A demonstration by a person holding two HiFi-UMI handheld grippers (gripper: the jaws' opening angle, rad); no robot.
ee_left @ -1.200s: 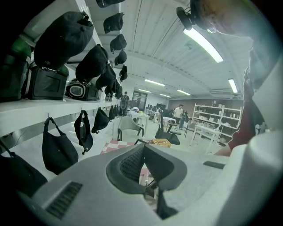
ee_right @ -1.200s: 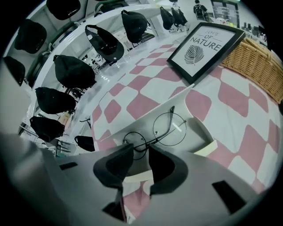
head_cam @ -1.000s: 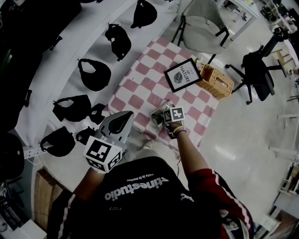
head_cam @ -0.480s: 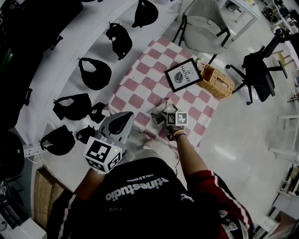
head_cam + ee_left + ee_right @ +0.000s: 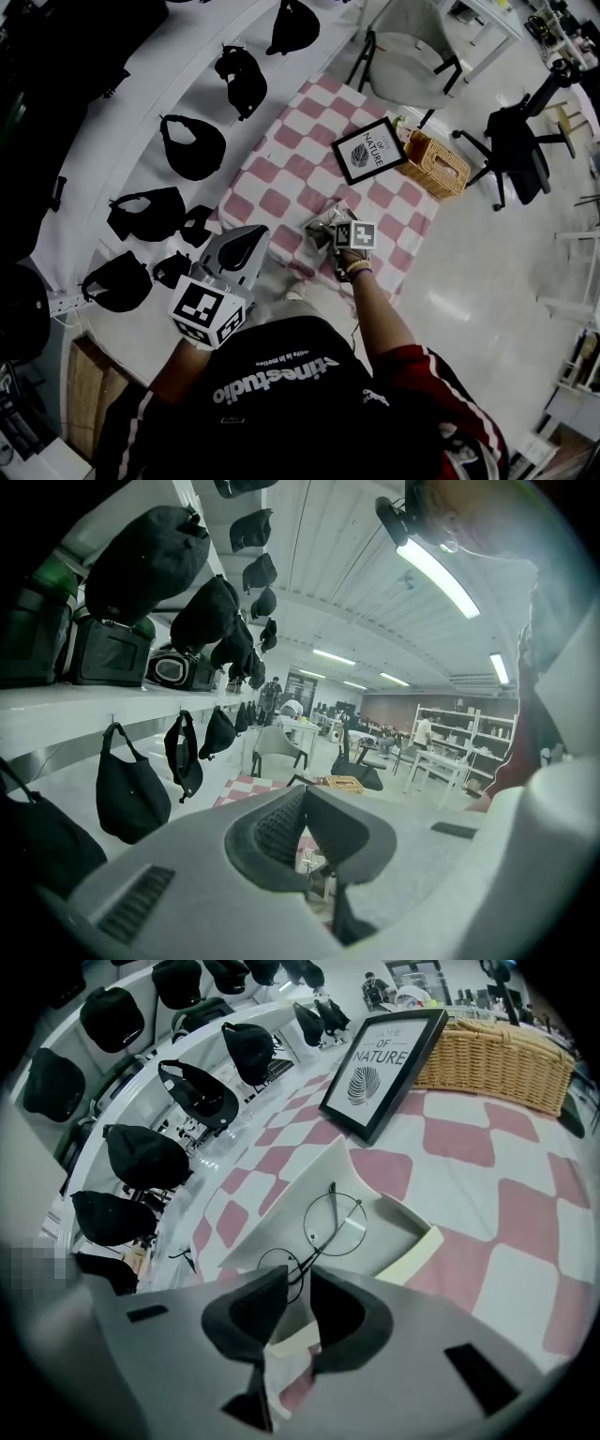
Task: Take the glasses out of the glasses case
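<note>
Thin round wire glasses lie on the unfolded white glasses case on a pink-and-white checkered cloth. My right gripper points down at the case's near end. Its jaws are opening, and the near tip of the glasses frame reaches into the gap without the pads pressing on it. In the head view the right gripper hovers over the case. My left gripper is held off to the left of the cloth. Its jaws meet at the tips with nothing between them.
A framed leaf print leans against a wicker basket at the cloth's far end. Black bags hang along the white wall on the left. A grey chair and a black office chair stand beyond.
The right gripper has shifted slightly toward me over the case and rolled a little. The left gripper has stayed put.
</note>
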